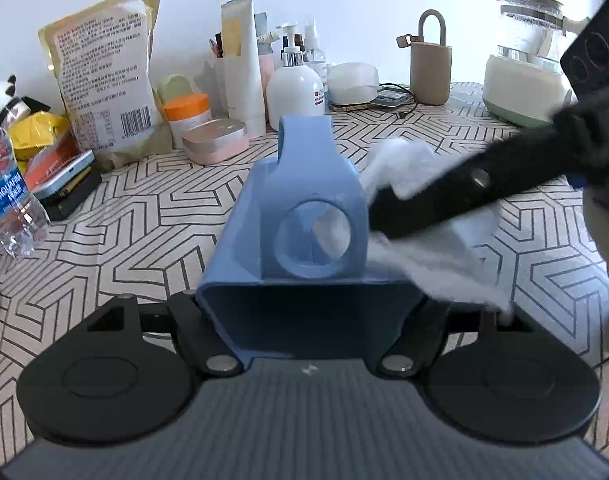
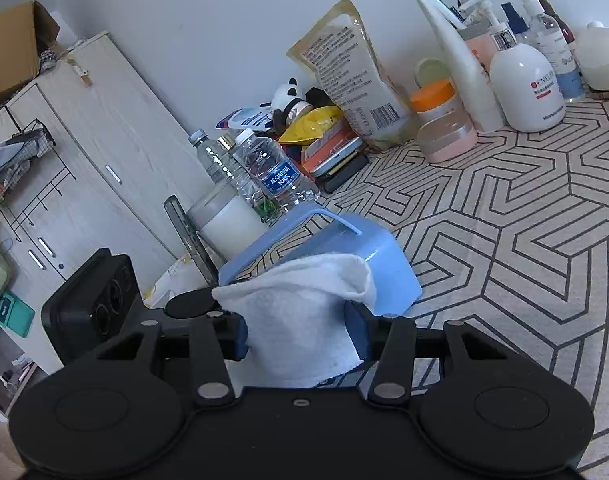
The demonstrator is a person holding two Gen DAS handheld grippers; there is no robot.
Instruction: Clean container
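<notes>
The left tongs (image 1: 308,312) are closed on the blue container (image 1: 300,208), which is held above the desk (image 1: 144,216). To its right, the right tongs (image 2: 304,332) grip a white cloth (image 2: 304,320) that lies on the container's side.

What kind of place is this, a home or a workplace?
Most likely a room in a home, perhaps a bedroom. A table with a patterned cloth holds toiletries such as a white pump bottle, a light wooden wardrobe stands by the wall, and an electric kettle sits on the table.
</notes>
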